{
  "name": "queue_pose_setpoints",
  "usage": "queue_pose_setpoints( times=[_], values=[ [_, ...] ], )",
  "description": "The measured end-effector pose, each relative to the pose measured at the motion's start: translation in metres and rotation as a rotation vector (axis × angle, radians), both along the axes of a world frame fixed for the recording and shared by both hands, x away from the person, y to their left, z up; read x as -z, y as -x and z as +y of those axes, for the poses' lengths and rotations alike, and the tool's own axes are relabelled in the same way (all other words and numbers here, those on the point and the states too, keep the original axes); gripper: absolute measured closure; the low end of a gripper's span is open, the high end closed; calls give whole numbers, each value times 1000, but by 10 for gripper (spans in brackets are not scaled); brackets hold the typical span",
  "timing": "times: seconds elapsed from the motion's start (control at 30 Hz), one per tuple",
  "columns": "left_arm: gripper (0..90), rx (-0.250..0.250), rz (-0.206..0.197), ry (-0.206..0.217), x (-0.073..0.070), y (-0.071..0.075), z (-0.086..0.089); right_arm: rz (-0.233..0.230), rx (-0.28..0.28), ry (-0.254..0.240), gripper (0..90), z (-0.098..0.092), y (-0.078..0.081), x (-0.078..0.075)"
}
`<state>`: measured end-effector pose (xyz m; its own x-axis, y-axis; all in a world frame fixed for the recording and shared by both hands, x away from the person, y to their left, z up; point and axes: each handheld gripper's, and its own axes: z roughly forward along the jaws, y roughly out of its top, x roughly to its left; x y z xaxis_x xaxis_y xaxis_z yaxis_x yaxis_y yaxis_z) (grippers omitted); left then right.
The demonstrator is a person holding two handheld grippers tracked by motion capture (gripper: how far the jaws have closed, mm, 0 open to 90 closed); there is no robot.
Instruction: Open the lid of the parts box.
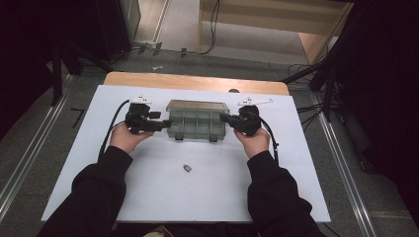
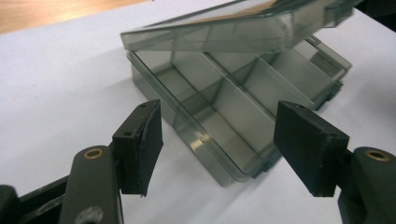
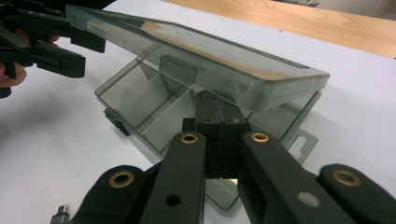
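At the middle of the white table [image 1: 148, 197], the clear compartment box [image 1: 196, 123] is sitting with its lid [image 3: 196, 56] half raised. Right gripper [image 3: 219, 140] is pinching the box's near wall, jaws pressed together; left gripper [image 2: 219, 149] is hovering spread beside its other end. It's looking light, stiff and slick, so gripping the rim is probably best.

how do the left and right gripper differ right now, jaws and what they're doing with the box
The left gripper has its jaws spread wide, with a corner of the clear box between them, untouched. The right gripper has its jaws pressed shut at the box's opposite end. Both are black, hand-held and aimed at the box.
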<state>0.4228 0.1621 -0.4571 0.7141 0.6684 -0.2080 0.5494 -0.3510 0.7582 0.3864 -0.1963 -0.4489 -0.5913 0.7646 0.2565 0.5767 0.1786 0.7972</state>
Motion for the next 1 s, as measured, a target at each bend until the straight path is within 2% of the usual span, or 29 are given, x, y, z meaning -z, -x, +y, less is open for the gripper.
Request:
queue_pose_setpoints(
  times=[0.2,0.4,0.47,0.57,0.67,0.8,0.87,0.9,1.0],
  values=[
    [349,-16,-33,-7,-1,-10,-4,-1,7,-5,881,-1,-2,-1],
    [379,-36,-34,-12,1,-22,-6,-1,15,-6,881,-2,-2,-1],
    [415,-43,-43,-8,2,-25,-6,-1,19,-7,881,-1,-3,-1],
    [435,-47,-32,-8,3,-29,-6,-2,19,-4,881,0,-3,0],
    [505,-48,-22,-8,3,-32,-9,2,19,-2,881,0,-3,0],
    [541,-56,-35,-14,1,-33,-10,2,22,-2,881,1,-3,0],
    [576,-50,-39,-11,0,-33,-11,4,21,-4,881,1,-2,1],
    [610,-46,-49,-24,0,-33,-11,3,20,-4,880,1,-2,1],
    [640,-35,-51,-26,-1,-32,-12,8,20,2,860,1,-1,1]
  ],
)
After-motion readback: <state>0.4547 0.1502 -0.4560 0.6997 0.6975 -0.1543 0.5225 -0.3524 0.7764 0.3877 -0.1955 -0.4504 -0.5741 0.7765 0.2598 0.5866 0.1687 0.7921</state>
